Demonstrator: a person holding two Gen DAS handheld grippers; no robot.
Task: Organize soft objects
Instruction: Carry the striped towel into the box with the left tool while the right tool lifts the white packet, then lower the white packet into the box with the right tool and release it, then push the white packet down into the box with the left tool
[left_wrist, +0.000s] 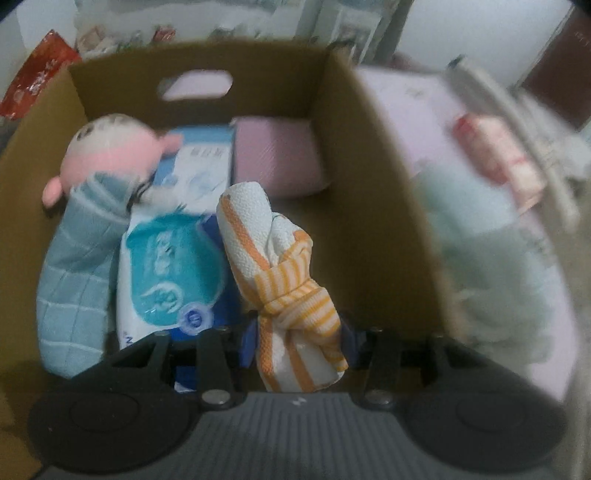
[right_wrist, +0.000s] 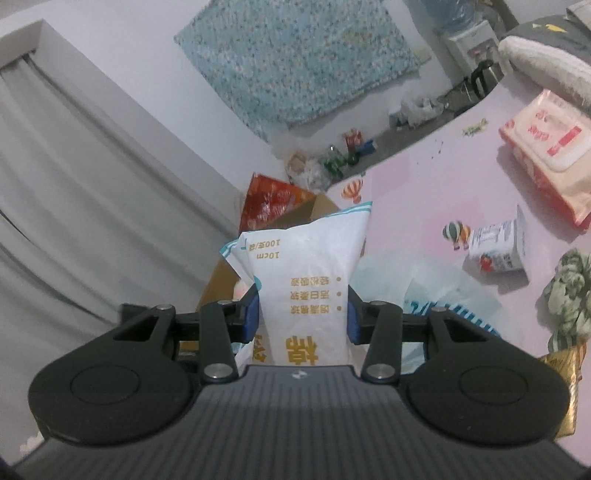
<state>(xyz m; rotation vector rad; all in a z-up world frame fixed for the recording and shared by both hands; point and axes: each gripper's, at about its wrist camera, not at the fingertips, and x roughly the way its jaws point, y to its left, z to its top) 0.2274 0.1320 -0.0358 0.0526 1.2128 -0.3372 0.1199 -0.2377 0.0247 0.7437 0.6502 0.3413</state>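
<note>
**Two soft bundles held above a half-filled box**

The left gripper (left_wrist: 299, 332) has its jaws pinching a knotted orange-striped white cloth (left_wrist: 284, 266), hanging over the open cardboard box (left_wrist: 369, 192). Inside the box, left of the cloth, lie a teal-and-white wipes pack (left_wrist: 170, 273) and a plush doll in a blue checked garment (left_wrist: 92, 206); toward the far wall with the handle cut-out sits a pink cushion-like pad (left_wrist: 277, 158). The box floor to the right of the cloth looks bare.

The right gripper (right_wrist: 301, 317) has its jaws closed on a white packet with gold lettering (right_wrist: 306, 266), raised off the pink bench (right_wrist: 424, 184), the box edge just behind the packet. Right of the box on the bench, a peach wipes pack (right_wrist: 546, 155) and a small carton (right_wrist: 498, 247) wait.

Risks, as I judge them: the cloth is gripped near its knot, so a loose end could snag the box wall or drape over the rim. The slick packet could slide out of the jaws. Both hands converging on the box could collide.
</note>
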